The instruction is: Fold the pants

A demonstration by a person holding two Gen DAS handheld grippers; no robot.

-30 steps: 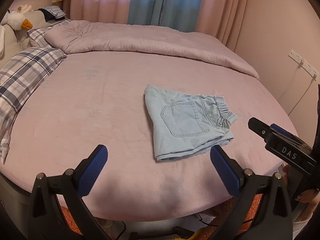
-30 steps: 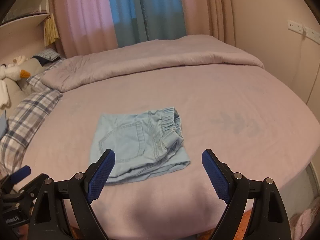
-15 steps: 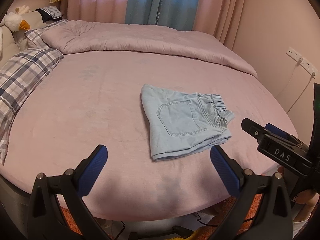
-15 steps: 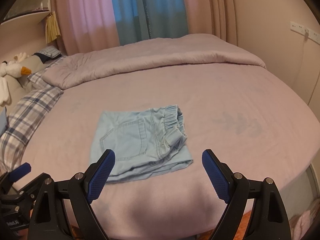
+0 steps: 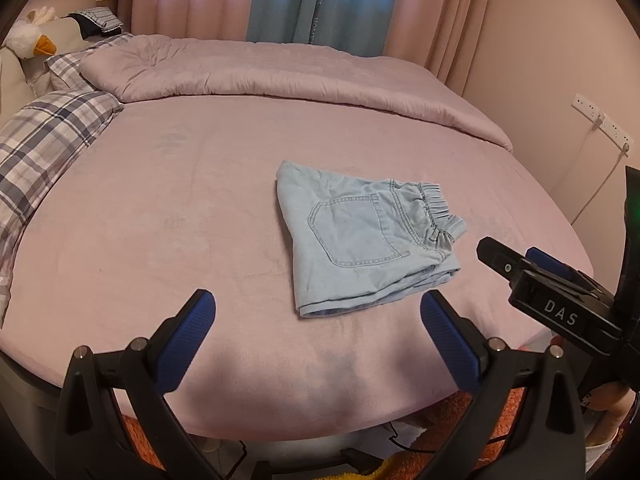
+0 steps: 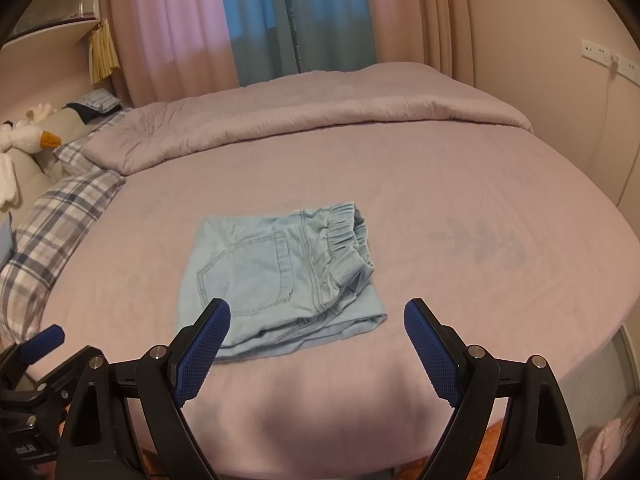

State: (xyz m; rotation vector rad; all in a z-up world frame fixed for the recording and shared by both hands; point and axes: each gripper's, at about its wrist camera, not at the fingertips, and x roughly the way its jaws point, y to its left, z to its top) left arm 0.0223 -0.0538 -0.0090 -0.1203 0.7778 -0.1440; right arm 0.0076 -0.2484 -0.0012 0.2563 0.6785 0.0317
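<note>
Lying folded into a compact rectangle, the pale denim pants (image 5: 362,246) (image 6: 280,276) sit mid-bed (image 5: 160,208) (image 6: 460,184), back pocket up, elastic waistband bunched rightward. Left gripper (image 5: 316,328) and right gripper (image 6: 316,336) hover spread, holding nothing.

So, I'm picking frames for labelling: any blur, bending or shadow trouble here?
Left wrist view: sharp, though the bed edge bows and corners go black. Right wrist view: pants slightly soft, plaid pillow smeared; a shadow falls by the tool.

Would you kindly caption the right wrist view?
Folded light-blue pants lie on the pink bed, ahead of the open right gripper.
</note>
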